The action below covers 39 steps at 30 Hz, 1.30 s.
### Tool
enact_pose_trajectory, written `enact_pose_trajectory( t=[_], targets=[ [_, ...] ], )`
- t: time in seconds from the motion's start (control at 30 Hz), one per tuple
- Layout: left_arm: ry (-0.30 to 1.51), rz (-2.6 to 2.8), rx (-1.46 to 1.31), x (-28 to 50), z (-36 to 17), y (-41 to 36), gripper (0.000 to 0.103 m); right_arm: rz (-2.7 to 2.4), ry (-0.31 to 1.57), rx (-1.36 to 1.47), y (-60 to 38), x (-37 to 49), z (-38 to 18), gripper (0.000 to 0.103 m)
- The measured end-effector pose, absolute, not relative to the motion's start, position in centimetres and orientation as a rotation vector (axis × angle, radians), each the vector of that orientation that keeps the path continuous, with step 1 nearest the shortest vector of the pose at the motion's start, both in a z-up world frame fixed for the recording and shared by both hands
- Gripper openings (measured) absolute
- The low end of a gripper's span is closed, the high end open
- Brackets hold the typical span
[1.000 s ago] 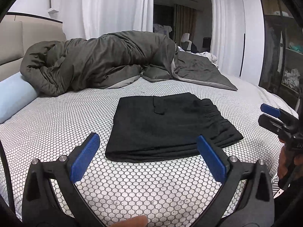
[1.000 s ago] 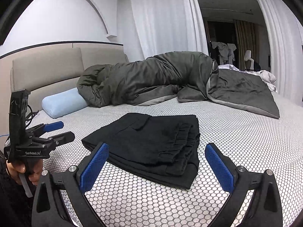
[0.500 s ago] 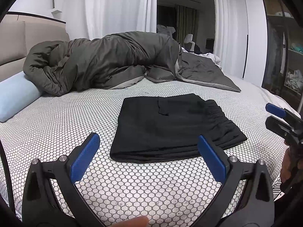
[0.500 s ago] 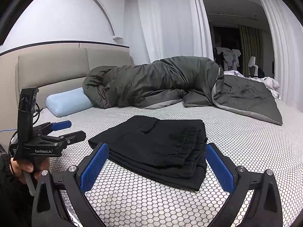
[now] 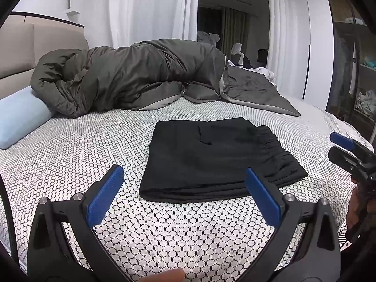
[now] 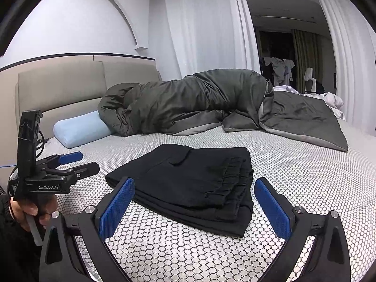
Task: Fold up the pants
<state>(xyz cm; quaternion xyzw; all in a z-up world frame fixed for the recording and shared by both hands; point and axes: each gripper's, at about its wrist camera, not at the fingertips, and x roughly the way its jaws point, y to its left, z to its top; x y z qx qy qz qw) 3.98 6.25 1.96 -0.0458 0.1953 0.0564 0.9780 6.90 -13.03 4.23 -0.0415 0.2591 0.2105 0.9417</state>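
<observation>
Left wrist view: black fabric pants (image 5: 218, 159), folded into a flat rectangular stack, centre of frame, lying on the white bedsheet with the small hexagon print (image 5: 77, 155). Gathered elastic waistband toward right side of the stack; layered fold edges along its near side. Small flap or pocket edge visible on top layer.

Left gripper (image 5: 184, 195), black frame with blue ridged pads, across lower part of frame. Jaws spread wide, nothing between them. Poised short of the near edge of the pants, not touching. Fingertip visible at bottom centre edge.

Right gripper (image 5: 340, 145) at right edge of same view, seen side-on, right of the waistband and clear of the fabric. Blue pad above, black finger below, with a narrow gap showing.

Right wrist view: right gripper (image 6: 193, 209) across lower frame, blue pads set far apart, empty, with the waistband corner of the pants (image 6: 188, 178) just beyond. Left gripper (image 6: 77, 162) at left of frame, gripped by a hand (image 6: 30, 211) low on its handle.

Background, upper half of both views: rumpled dark olive-grey duvet (image 5: 131, 80) heaped across the bed; pale blue bolster pillow (image 5: 21, 117) at left, partly under the duvet; beige padded headboard (image 6: 58, 89); white curtains (image 6: 202, 23).
</observation>
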Motion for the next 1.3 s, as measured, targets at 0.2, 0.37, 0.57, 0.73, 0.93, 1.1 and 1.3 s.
enact_pose_trajectory(
  t=[0.2, 0.37, 0.57, 0.73, 0.93, 1.1, 1.3],
  targets=[
    [0.393, 0.118, -0.093, 4.0, 2.0, 6.3, 0.102, 0.427, 0.528, -0.089, -13.0, 6.9, 4.1, 0.103],
    [0.394, 0.119, -0.097, 4.1, 1.9, 6.5, 0.102, 0.426, 0.528, -0.086, -13.0, 6.9, 4.1, 0.103],
    [0.392, 0.123, -0.094, 4.1, 1.9, 6.5, 0.102, 0.427, 0.531, -0.084, -12.9, 6.9, 4.0, 0.103],
    [0.389, 0.128, -0.094, 4.0, 1.9, 6.2, 0.102, 0.426, 0.533, -0.085, -12.8, 6.9, 4.0, 0.103],
    [0.389, 0.123, -0.092, 4.1, 1.9, 6.9, 0.102, 0.421, 0.536, -0.078, -12.8, 6.9, 4.0, 0.103],
    [0.388, 0.120, -0.091, 4.1, 2.0, 7.2, 0.102, 0.421, 0.538, -0.076, -12.7, 6.9, 4.0, 0.103],
    [0.386, 0.118, -0.091, 4.0, 2.0, 7.3, 0.102, 0.418, 0.537, -0.079, -12.5, 7.0, 4.0, 0.103]
  ],
)
